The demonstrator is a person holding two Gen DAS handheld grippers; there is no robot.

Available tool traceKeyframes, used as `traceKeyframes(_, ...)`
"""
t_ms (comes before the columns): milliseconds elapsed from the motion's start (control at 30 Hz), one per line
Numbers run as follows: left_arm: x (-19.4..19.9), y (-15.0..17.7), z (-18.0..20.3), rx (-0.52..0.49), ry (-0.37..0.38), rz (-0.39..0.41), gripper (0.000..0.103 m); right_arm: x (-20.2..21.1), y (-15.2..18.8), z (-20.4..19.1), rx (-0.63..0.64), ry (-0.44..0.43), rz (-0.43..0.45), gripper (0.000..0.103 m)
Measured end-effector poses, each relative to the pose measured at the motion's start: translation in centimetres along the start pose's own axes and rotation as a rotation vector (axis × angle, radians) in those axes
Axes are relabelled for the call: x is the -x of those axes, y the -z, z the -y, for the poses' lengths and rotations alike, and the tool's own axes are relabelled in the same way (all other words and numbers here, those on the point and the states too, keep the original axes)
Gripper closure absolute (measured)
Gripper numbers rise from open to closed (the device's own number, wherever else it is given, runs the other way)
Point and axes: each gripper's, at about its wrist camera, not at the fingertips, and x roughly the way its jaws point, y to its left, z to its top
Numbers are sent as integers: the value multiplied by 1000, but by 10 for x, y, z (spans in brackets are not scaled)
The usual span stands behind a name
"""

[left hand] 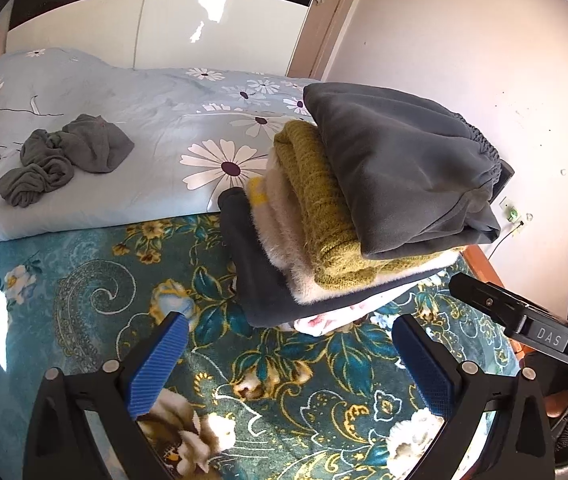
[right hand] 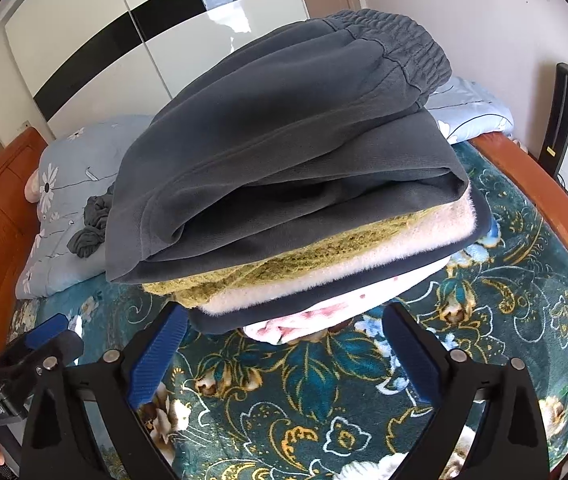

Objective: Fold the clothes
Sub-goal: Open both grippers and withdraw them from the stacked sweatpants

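Both the left gripper (left hand: 290,354) and right gripper (right hand: 286,346) are hovering with fingers apart, empty, before the folded stack (left hand: 348,216). The crumpled grey garment (left hand: 63,160) is lying upper left in the left wrist view on the quilt (left hand: 155,112), nearer the left gripper.

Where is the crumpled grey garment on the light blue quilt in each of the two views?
Left wrist view: crumpled grey garment lies at left, on the daisy quilt, far from the stack.
Right wrist view: it peeks out at left, partly hidden behind the folded stack.
Shared landmark: the mustard knit in the stack.
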Motion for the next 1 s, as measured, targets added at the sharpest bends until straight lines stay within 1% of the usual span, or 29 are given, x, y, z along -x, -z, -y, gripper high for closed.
traceKeyframes(100, -2, 2, -2, 18, -7, -6, 0, -1, 1, -2, 15, 14, 1, 0)
traceKeyframes(300, -3, 2, 1, 5, -15, -8, 0, -3, 3, -5, 44, 50, 6, 0)
traceKeyframes(467, -4, 1, 4, 22, -23, 3, 0, -2, 3, -5, 70, 86, 16, 0)
traceKeyframes(600, -6, 2, 6, 9, -25, -4, 0, -1, 3, -6, 98, 120, 26, 0)
traceKeyframes(733, -9, 4, 10, -18, -36, -6, 0, -2, 2, -7, 109, 134, 27, 0)
traceKeyframes(1000, -18, 6, 8, 19, -7, -49, 0, -3, 1, -9, 129, 162, 29, 0)
